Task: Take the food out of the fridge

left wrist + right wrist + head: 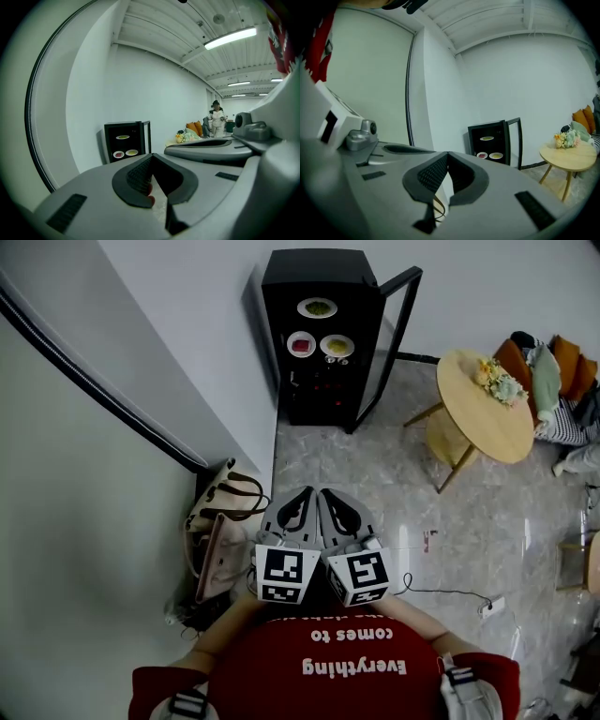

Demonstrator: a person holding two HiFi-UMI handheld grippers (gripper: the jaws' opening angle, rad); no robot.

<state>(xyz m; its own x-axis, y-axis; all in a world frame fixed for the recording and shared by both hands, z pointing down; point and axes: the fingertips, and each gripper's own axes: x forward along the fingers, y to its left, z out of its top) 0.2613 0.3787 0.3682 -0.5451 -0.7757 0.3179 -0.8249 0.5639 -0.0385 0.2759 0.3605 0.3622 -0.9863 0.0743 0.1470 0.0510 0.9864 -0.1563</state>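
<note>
At the lower left of the head view, two bags point(223, 521) slump on the floor point(375, 474) against the white wall point(84, 521). Just right of them, at lower centre, sit the two tongs, side by side and touching: the left tongs point(305, 495) and the right tongs point(328, 495). Each carries one marker cube, the left cube point(286, 575) and the right cube point(359, 577). Both tongs point up the frame toward the fridge.

In the left gripper view the left tongs point(151, 155) are narrow, with the tips pressed together and nothing between them. In the right gripper view the right tongs point(447, 153) are closed the same way and also empty.

The one black fridge point(319, 381) stands at upper centre against the wall, well apart from the tongs. Its single glass door point(389, 343) is swung open to the right. Three plates are inside. The green plate point(317, 307) is alone on the upper shelf. Below it, side by side, are the red plate point(301, 345) on the left and the yellow plate point(337, 346) on the right.

At the upper right, one round wooden counter point(469, 418) carries one bunch of flowers point(500, 381). Two orange cushions point(569, 360) lie at the right edge beyond it. One thin cable point(450, 594) trails over the floor at lower right.

In the left gripper view, one person point(216, 119) stands far off at the right.
</note>
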